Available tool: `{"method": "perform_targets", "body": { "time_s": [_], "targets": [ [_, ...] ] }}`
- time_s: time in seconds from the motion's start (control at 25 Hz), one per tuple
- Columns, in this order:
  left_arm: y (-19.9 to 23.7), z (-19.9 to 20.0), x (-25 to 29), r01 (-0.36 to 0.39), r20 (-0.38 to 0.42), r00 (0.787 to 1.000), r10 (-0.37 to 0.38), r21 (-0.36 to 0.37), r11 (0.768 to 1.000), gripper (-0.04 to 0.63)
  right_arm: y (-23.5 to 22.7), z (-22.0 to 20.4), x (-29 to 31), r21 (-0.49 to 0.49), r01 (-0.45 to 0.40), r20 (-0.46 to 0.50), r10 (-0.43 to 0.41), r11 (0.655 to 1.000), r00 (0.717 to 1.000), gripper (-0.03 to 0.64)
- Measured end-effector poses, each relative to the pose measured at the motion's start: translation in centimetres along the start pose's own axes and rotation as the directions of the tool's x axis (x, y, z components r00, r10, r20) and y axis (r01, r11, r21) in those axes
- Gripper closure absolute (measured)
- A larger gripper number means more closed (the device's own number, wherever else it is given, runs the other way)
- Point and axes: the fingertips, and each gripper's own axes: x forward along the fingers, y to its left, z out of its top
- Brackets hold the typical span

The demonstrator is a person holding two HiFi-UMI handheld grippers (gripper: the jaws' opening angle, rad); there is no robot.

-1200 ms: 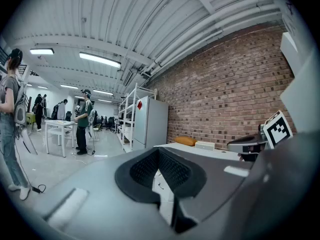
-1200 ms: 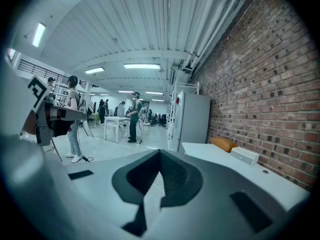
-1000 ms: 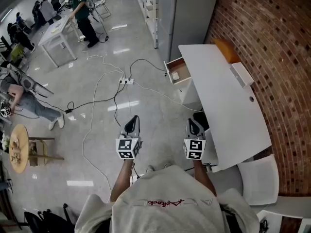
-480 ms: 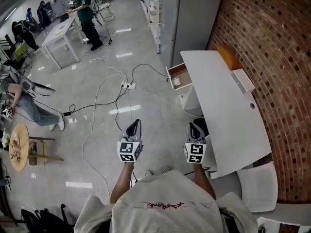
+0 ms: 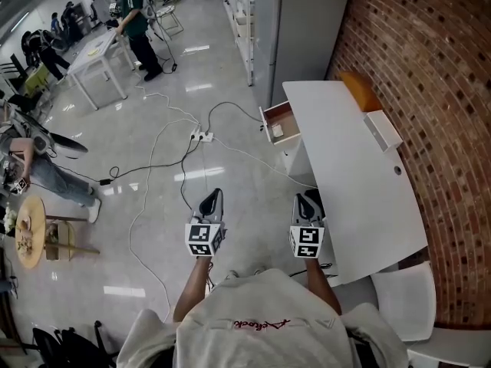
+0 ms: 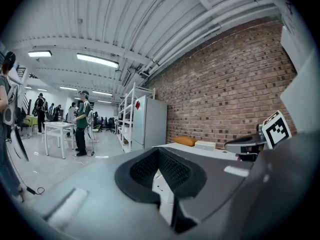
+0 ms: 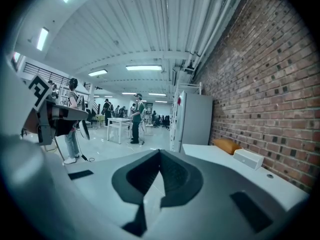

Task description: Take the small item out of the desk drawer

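A white desk point(image 5: 349, 175) runs along the brick wall at the right of the head view. Its drawer point(image 5: 268, 125) stands pulled open at the far end, with a small pale item point(image 5: 278, 130) lying inside. My left gripper point(image 5: 209, 198) and right gripper point(image 5: 308, 199) are held side by side over the floor, well short of the drawer. Both point forward with jaws together and nothing between them. In the left gripper view the left gripper point(image 6: 159, 156) points toward the desk. The right gripper point(image 7: 160, 156) has the desk top point(image 7: 235, 166) to its right.
An orange object point(image 5: 359, 83) and a white box point(image 5: 381, 128) lie on the desk. A grey cabinet point(image 5: 299, 21) stands beyond it. Cables point(image 5: 180, 156) and a power strip point(image 5: 202, 135) cross the floor. A white chair point(image 5: 405, 290) sits near right. People stand by a far table point(image 5: 103, 52).
The view has crept forward, so the desk and open drawer sit slightly lower in the head view. Both grippers keep the same shut pose side by side.
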Motion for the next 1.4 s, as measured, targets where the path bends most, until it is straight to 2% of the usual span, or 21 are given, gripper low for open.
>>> {"method": "perform_targets", "body": {
  "time_s": [0.36, 0.76, 1.12, 1.4],
  "targets": [
    [-2.0, -0.5, 1.9, -0.015, -0.011, 1.000, 0.015, 0.006, 1.000, 0.586, -2.5, -0.8, 0.9, -0.001, -0.031, -0.003, 0.031, 1.000, 1.000, 0.604],
    [-1.2, -1.4, 3.8, -0.041, -0.031, 0.999, 0.041, 0.001, 0.999, 0.586, -3.0, -1.2, 3.5, -0.009, -0.050, -0.010, 0.050, 0.999, 0.999, 0.604],
    [-0.2, -1.3, 9.8, 0.009, -0.030, 1.000, -0.010, -0.008, 1.000, 0.586, -5.3, -1.4, 7.5, -0.006, -0.009, -0.037, 0.009, 1.000, 0.999, 0.606],
    [2.7, -0.3, 16.0, 0.047, -0.021, 0.999, -0.048, -0.016, 0.999, 0.586, -6.7, 0.2, 13.2, -0.014, 0.025, -0.044, -0.025, 1.000, 0.999, 0.604]
  ]
}}
